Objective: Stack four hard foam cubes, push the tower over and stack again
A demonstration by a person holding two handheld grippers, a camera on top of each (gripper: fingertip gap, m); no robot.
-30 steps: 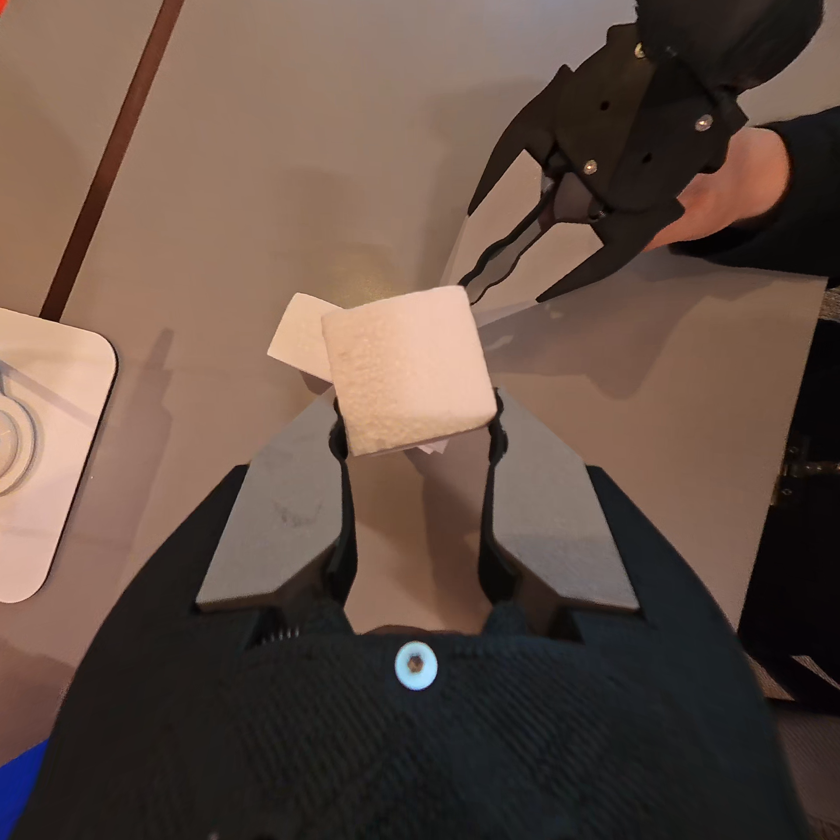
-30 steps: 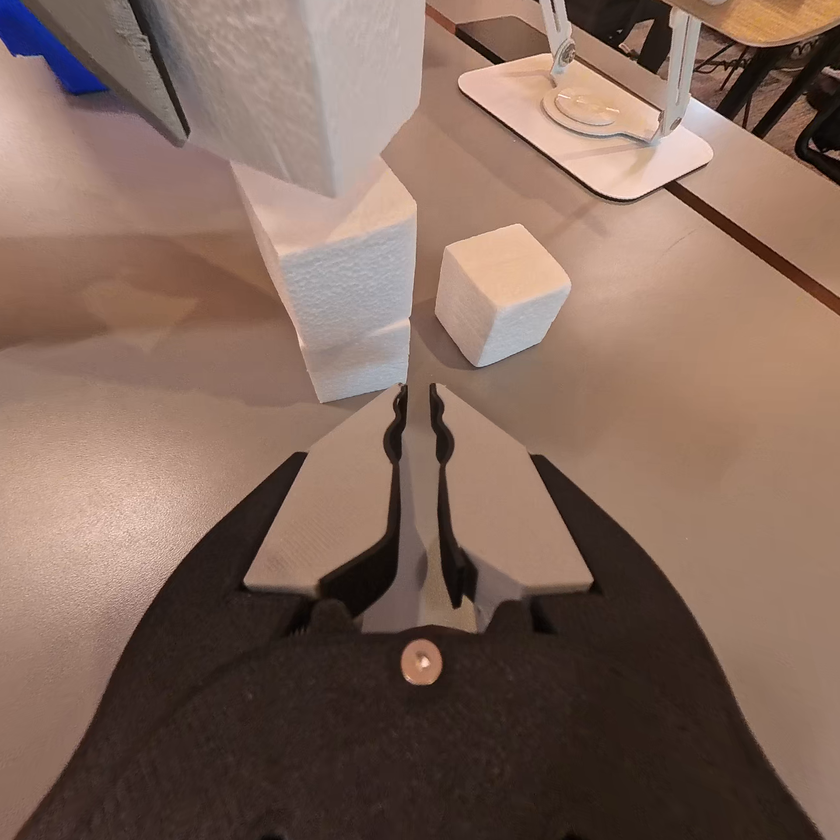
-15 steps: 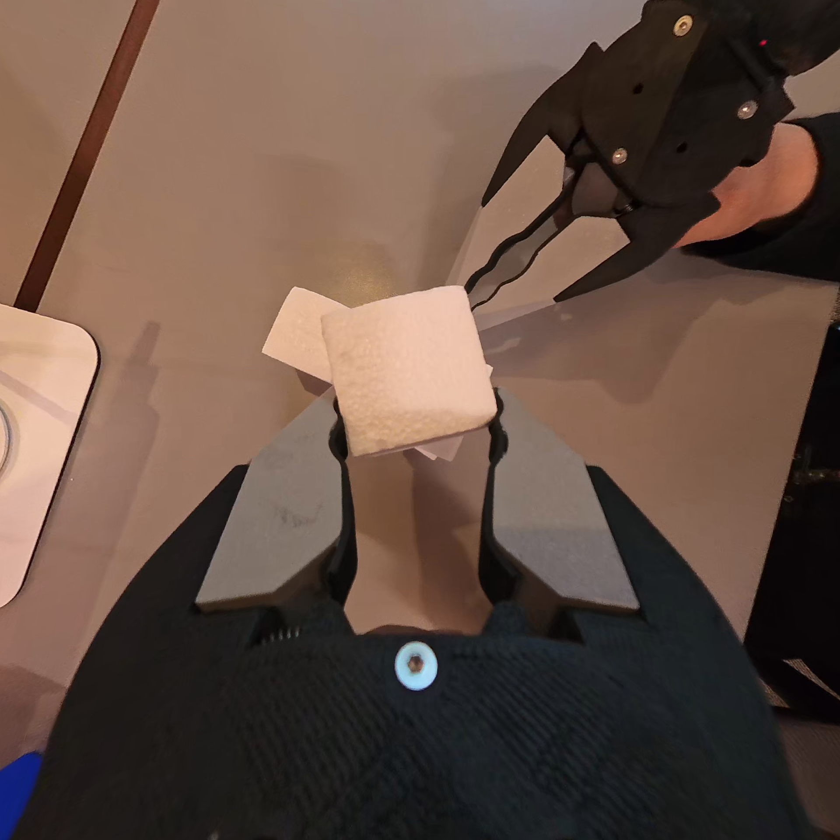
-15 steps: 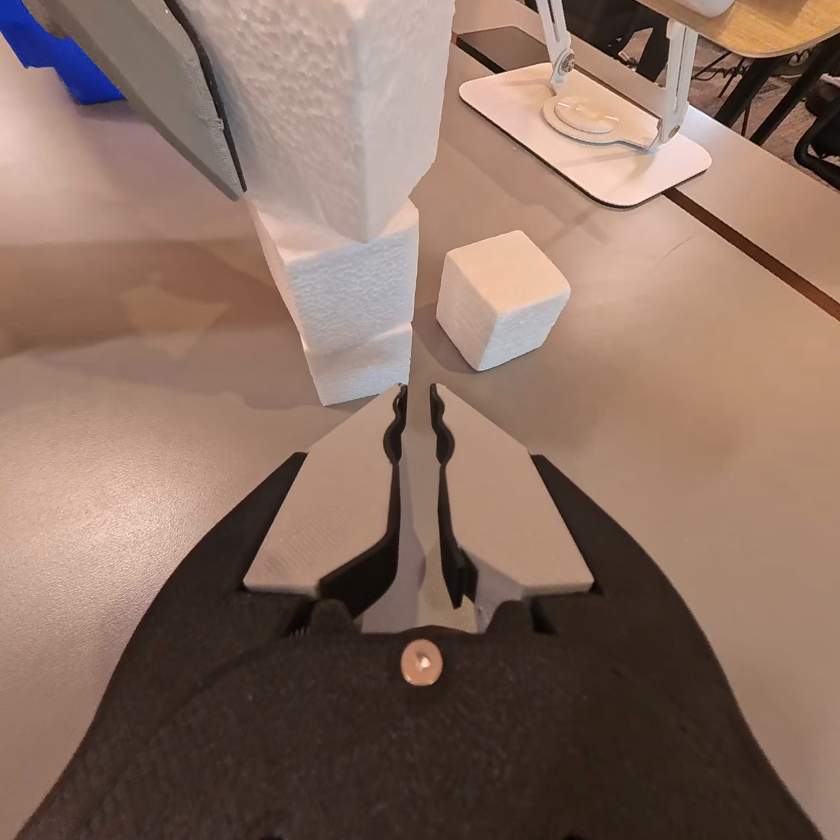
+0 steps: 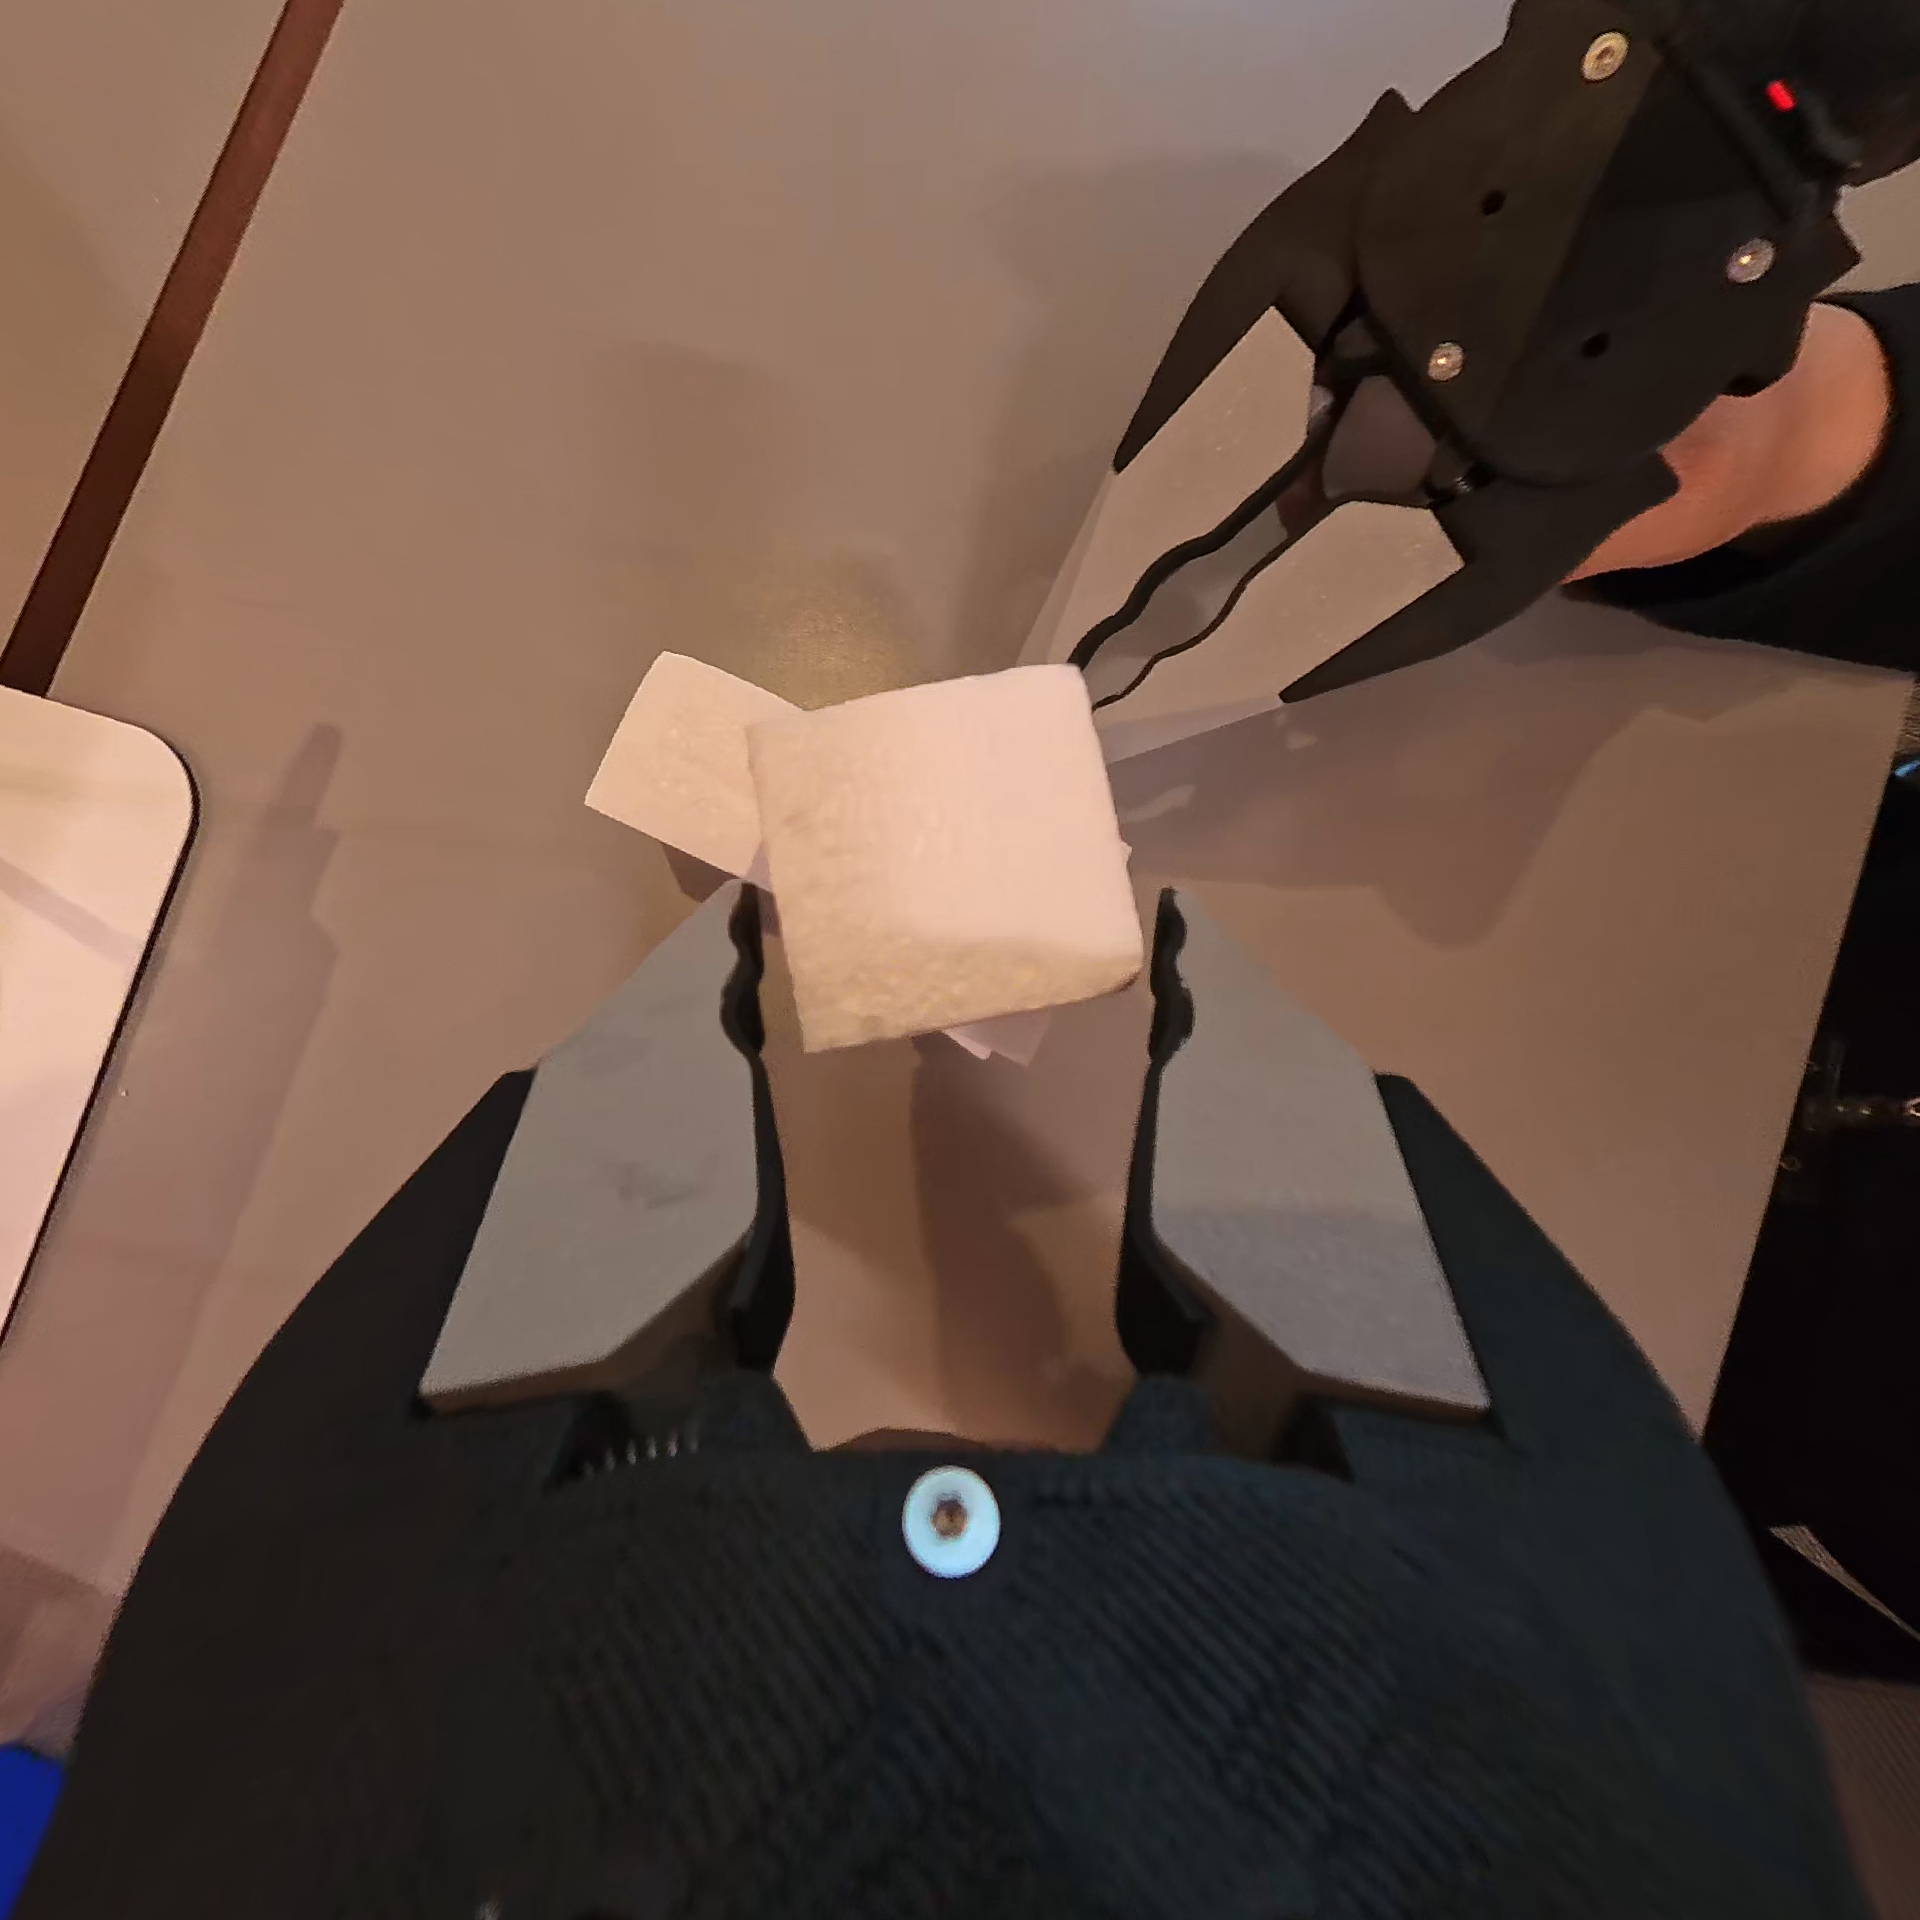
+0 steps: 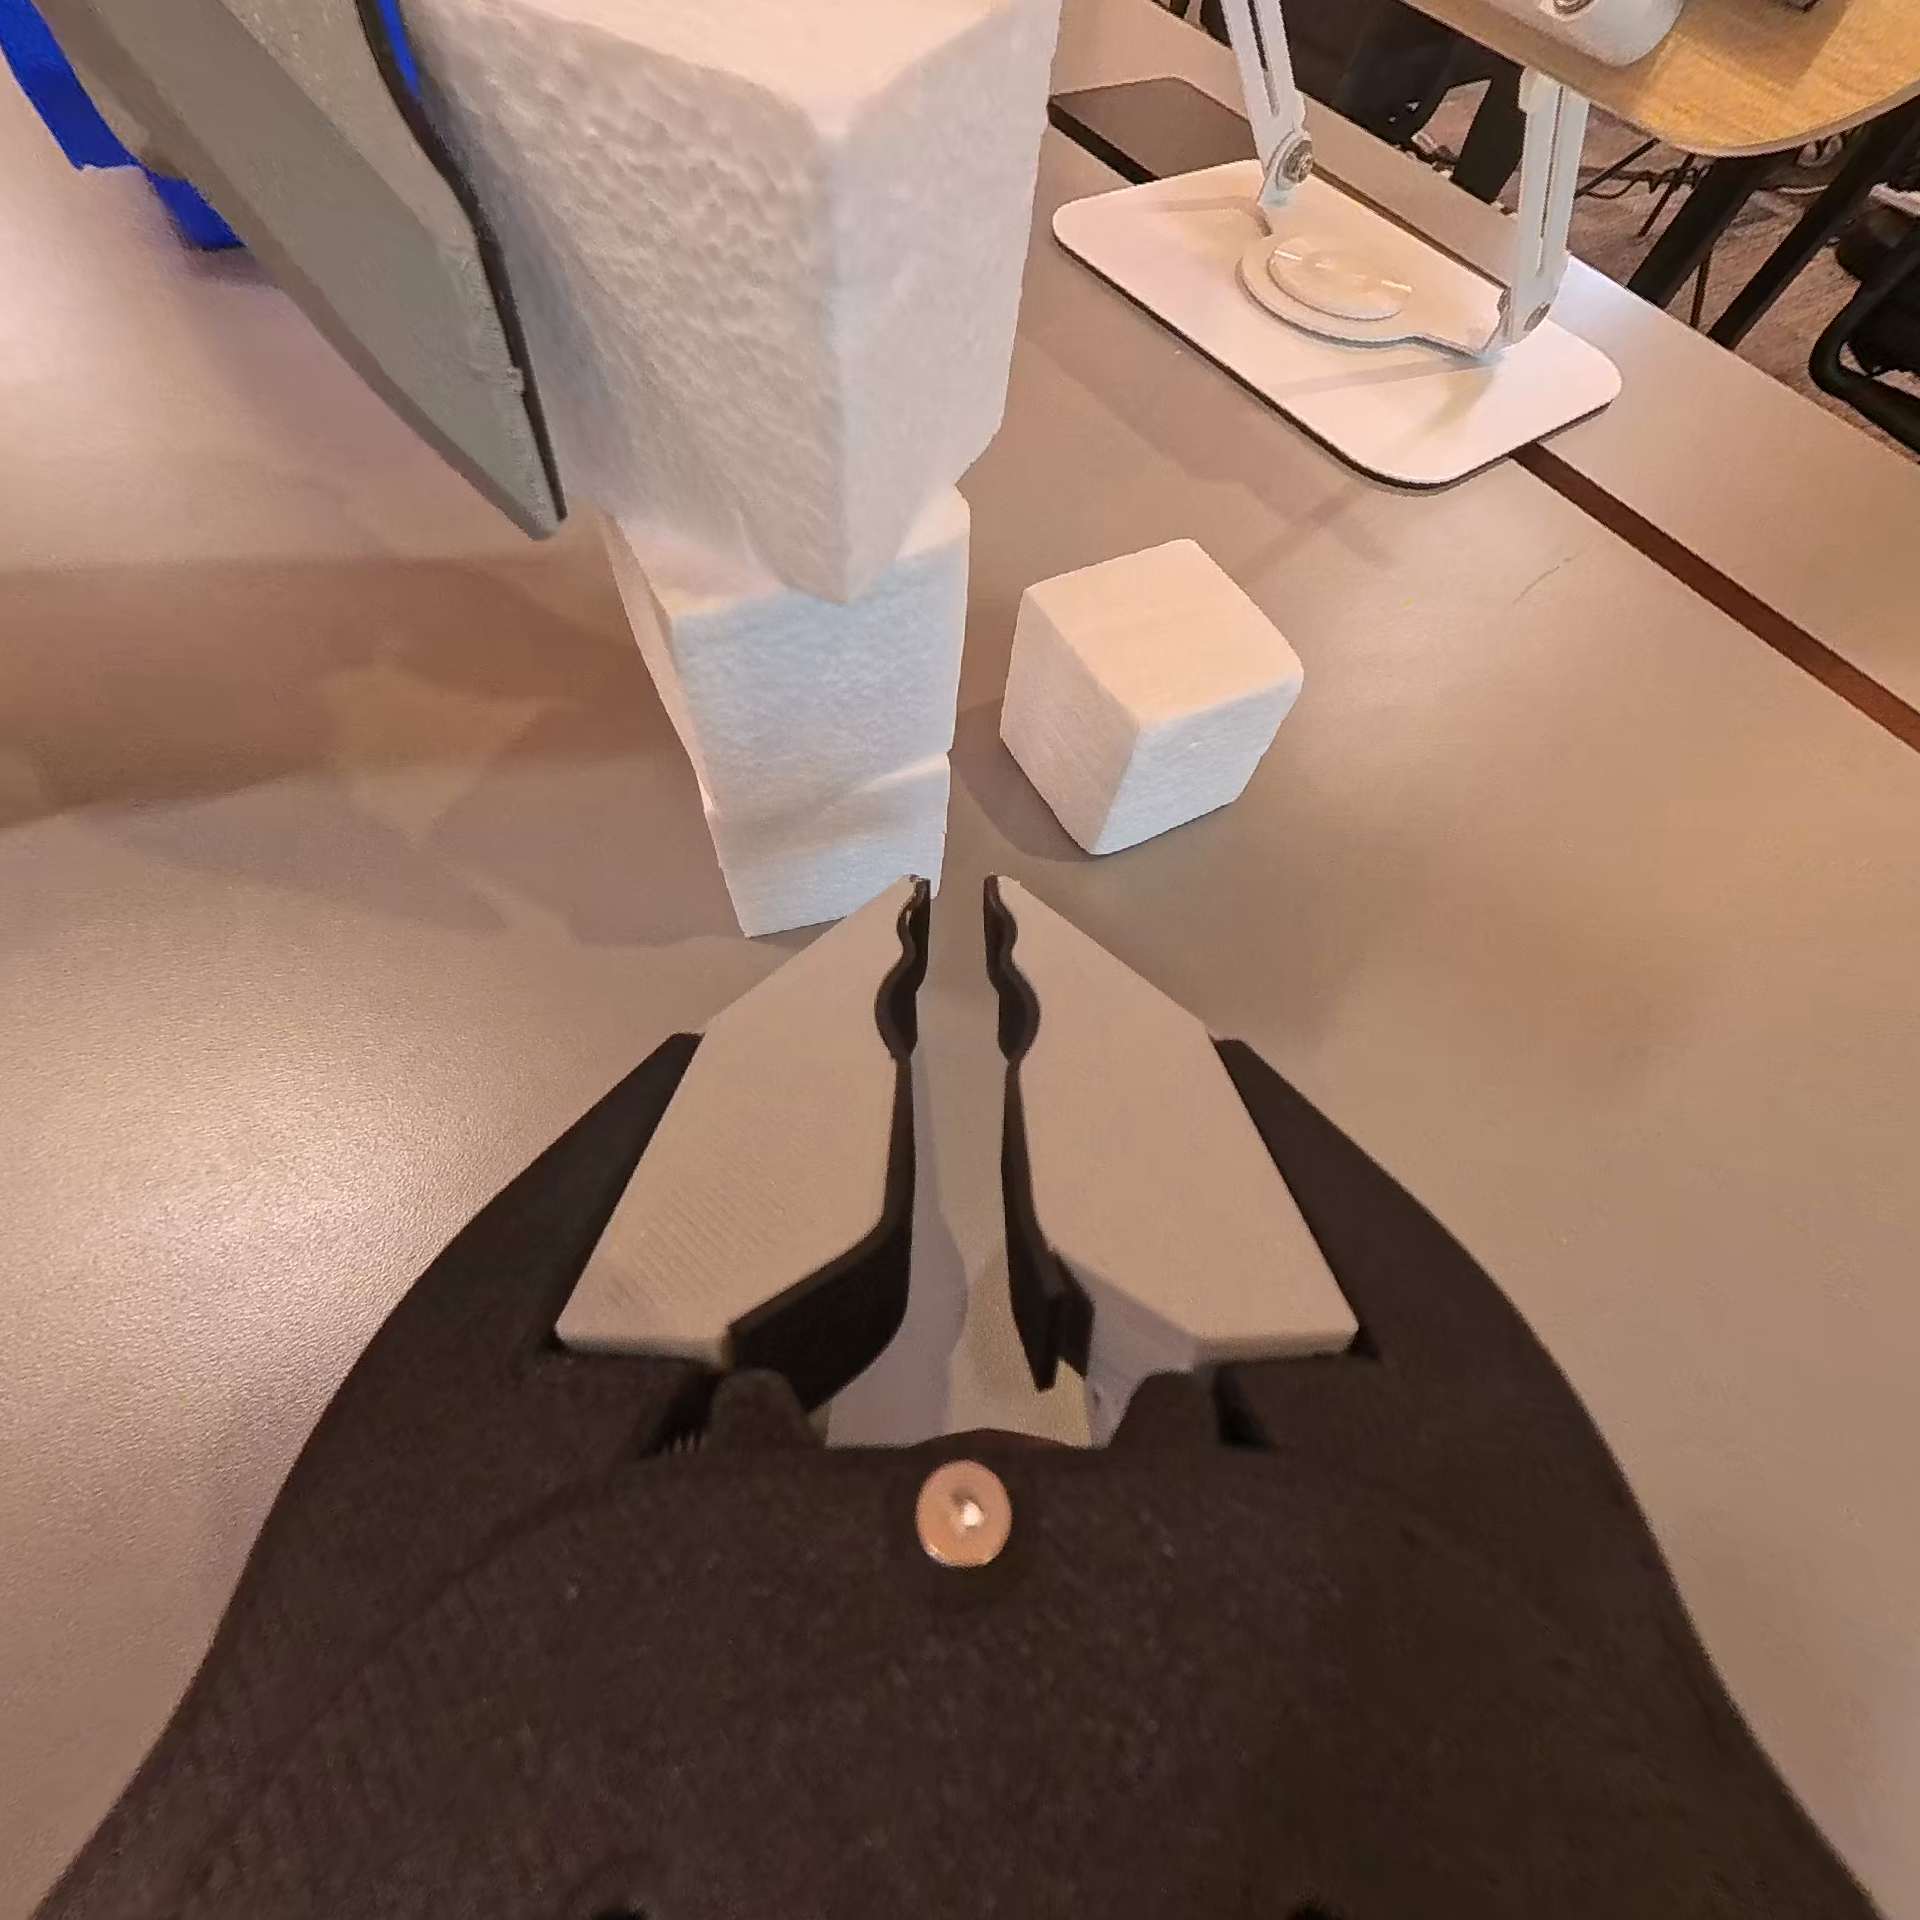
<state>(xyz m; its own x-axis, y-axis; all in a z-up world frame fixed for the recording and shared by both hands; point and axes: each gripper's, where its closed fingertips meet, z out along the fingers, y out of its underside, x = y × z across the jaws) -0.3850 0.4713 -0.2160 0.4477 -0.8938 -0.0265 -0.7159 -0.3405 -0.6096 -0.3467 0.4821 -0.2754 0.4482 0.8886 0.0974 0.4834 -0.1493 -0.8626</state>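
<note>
A white foam cube (image 5: 935, 852) sits skewed on top of a stack of two foam cubes, an upper one (image 6: 821, 686) and a bottom one (image 6: 842, 852). My left gripper (image 5: 953, 904) is open around the top cube, with a thin gap at each finger. One of its fingers (image 6: 395, 260) shows beside the top cube (image 6: 748, 260) in the right wrist view. A fourth cube (image 6: 1143, 707) lies loose on the table just right of the stack; it also shows in the left wrist view (image 5: 675, 769). My right gripper (image 6: 951, 883) is shut and empty, low, its tips at the bottom cube.
A white stand base (image 6: 1143, 239) sits at the far right, and at the left edge in the left wrist view (image 5: 73, 935). A blue object (image 6: 62, 94) is at the far left. A person's hand (image 5: 1818, 447) holds the right gripper (image 5: 1091, 686). The table edge (image 5: 1766, 1143) runs on the right. My right fingertips sit around 8 cm from my left ones. Between my right fingertips and the fourth cube (image 6: 1143, 707) there is roughly 6 cm.
My left gripper lowered the cube onto the stack and its fingers have spread slightly off the cube's sides. The right gripper has barely moved.
</note>
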